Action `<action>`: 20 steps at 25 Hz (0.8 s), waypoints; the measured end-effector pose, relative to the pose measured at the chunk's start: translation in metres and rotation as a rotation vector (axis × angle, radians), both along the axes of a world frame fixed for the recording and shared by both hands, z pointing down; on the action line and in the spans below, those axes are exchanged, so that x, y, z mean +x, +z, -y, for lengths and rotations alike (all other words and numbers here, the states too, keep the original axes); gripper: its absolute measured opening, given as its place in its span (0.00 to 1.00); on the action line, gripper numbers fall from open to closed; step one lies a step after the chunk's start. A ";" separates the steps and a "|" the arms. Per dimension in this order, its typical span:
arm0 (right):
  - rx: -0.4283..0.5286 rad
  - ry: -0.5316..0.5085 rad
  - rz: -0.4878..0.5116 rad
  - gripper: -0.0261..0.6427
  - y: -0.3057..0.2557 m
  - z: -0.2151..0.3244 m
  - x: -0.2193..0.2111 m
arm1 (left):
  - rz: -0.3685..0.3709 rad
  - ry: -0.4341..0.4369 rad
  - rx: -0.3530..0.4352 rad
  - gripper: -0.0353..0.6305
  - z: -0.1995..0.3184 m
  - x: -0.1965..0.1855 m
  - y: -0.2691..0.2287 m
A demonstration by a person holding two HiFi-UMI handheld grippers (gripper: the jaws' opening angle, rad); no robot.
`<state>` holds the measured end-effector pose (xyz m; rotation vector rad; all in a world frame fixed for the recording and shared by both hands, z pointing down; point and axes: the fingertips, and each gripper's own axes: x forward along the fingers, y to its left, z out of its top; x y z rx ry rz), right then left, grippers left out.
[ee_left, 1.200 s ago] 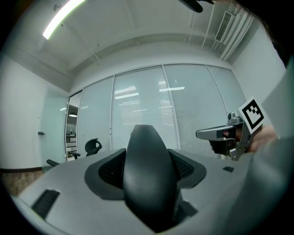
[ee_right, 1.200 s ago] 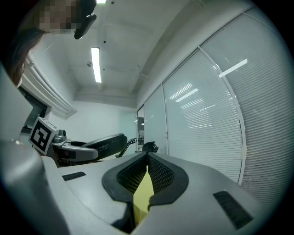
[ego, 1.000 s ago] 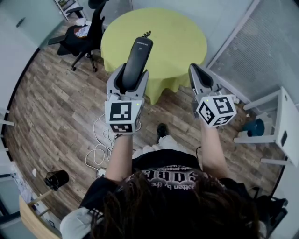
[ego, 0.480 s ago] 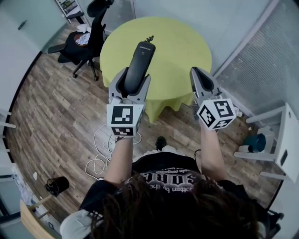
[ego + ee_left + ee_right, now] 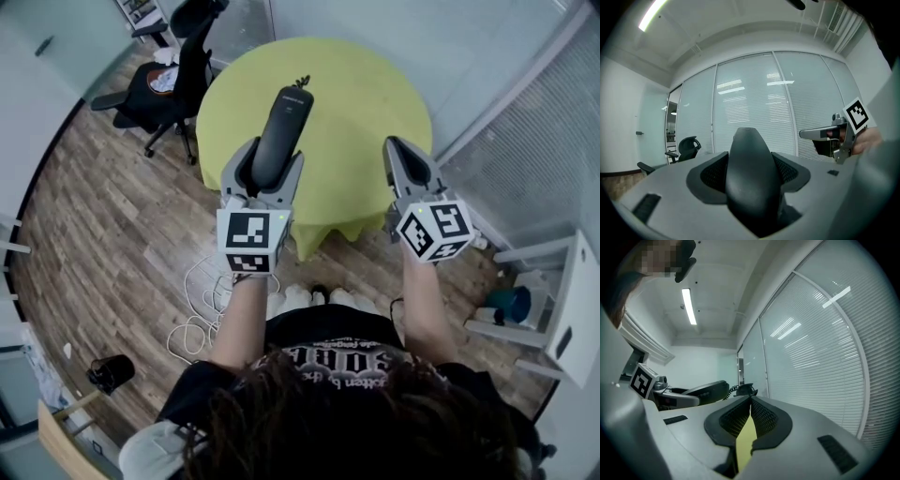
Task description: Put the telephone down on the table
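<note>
The telephone [image 5: 282,131] sits in your left hand-held gripper [image 5: 270,156], above the worktop's [image 5: 366,84] near edge; the chair [image 5: 176,67] stands behind, left.

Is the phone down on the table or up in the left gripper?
Up: the phone sits clamped between the left gripper's fingers, held above the table, not touching it.

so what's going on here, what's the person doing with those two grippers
A person stands by a round table covered in a yellow-green cloth, with a gripper in each hand. The left gripper has its jaws closed on a black telephone handset, held up in the air and not yet set down on the table. The right gripper is alongside, jaws together with nothing between them.
</note>
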<state>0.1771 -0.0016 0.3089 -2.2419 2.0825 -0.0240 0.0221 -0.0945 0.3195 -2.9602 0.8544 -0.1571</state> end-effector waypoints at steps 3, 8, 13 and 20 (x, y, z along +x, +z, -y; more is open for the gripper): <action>-0.009 -0.012 0.007 0.09 0.004 0.013 0.004 | 0.011 -0.004 -0.002 0.47 0.011 0.006 0.005; -0.028 -0.020 0.012 0.09 0.015 0.028 0.008 | 0.023 -0.008 -0.011 0.47 0.030 0.014 0.014; -0.039 -0.009 0.025 0.09 0.022 0.052 0.016 | 0.032 -0.007 -0.020 0.47 0.059 0.019 0.021; -0.057 0.012 0.025 0.09 0.031 0.100 0.033 | 0.043 0.037 -0.033 0.47 0.111 0.045 0.033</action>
